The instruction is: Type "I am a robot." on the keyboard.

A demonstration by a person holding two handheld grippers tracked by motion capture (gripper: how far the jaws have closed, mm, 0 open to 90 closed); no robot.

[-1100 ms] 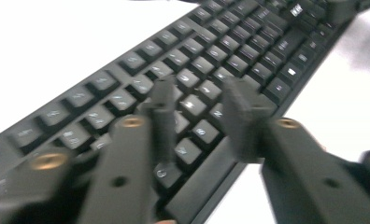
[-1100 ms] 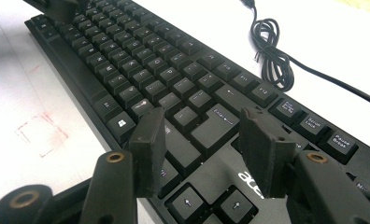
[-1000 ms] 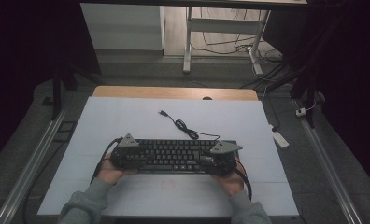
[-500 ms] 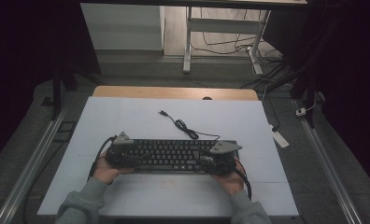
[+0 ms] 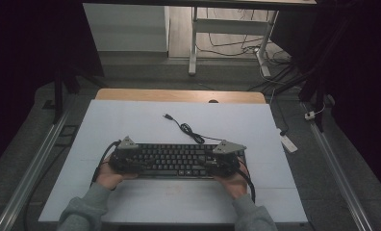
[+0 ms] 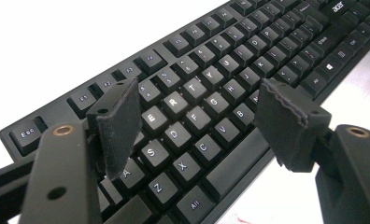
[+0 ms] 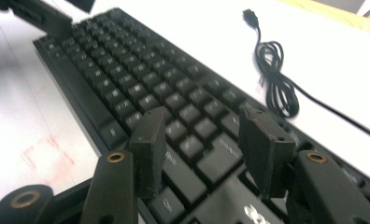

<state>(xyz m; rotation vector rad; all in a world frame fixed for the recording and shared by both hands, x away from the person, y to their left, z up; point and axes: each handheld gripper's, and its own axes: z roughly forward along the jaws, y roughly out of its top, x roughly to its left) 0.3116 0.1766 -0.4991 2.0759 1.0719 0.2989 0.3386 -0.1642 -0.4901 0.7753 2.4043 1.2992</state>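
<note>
— So, what's different from a second ago?

— The table looks the same, and the keyboard has hardly shifted on it; it lies flat near the front edge, its cable trailing away toward the back. The change is in the grippers. The left gripper has slid a little outward toward the keyboard's left end, and the right gripper has stayed over the right end.

— Meaning?

— I'd say both hands are settling at the two ends, likely to take hold of the keyboard or shift it. Nothing is gripped yet.

— How do the arms sit?

— Both forearms come in from the near edge, sleeves grey, hands low behind the keyboard's front edge, each gripper pointing forward over the keys.

— And the fingers?

— On the left gripper they stand well apart, one over the left-hand letter keys and one out past the space bar, off the front edge. The right gripper's fingers are apart too, hanging just above the keys at the right end; whether they touch the caps I can't tell.
</note>
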